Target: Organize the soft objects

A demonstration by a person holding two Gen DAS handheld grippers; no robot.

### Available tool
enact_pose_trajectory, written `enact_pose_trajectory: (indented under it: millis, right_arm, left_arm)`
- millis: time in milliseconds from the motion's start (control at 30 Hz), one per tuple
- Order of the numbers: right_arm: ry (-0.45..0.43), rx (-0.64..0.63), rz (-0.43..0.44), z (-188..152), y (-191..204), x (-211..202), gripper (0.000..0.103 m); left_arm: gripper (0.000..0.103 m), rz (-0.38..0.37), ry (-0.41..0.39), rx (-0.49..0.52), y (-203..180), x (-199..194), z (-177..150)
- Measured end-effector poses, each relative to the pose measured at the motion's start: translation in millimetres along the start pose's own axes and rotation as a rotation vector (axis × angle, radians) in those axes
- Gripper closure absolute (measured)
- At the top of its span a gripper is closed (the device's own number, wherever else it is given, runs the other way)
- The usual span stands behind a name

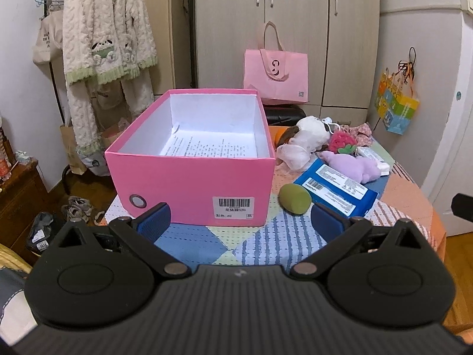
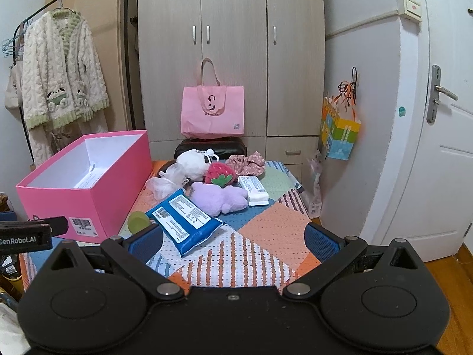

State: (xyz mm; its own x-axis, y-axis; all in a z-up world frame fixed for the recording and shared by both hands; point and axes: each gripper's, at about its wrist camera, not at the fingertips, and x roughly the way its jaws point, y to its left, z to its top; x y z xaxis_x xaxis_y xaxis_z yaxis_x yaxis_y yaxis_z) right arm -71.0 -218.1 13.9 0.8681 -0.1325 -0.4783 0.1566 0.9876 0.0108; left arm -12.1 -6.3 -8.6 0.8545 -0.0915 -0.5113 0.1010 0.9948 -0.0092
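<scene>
Patchwork tablecloth [image 2: 266, 227], blue wipes pack [image 2: 185, 222] just ahead of spread, empty right hand-held gripper [image 2: 233, 241].

Right tongs [image 2: 233, 236] gape empty over the quilt [image 2: 266, 230], blue pack [image 2: 184, 222] and pink box [image 2: 97, 195] ahead

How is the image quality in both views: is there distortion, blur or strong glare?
Left wrist view: strong fisheye bending at the wardrobe edges, pink box sharp, no glare. Right wrist view: door curves heavily, blue pack shows a faint sheen, corners dark, no motion blur.
</scene>
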Motion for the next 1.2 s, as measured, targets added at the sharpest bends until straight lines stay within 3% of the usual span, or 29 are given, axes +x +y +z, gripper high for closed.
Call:
enact_pose_trajectory:
  millis: [1200]
  right_arm:
    - [-0.002, -0.032, 0.024, -4.9, -2.8, 8.6, 0.000]
  left_arm:
    - [0.000, -0.034, -0.021, 0.081, -10.7, 7.4, -7.0]
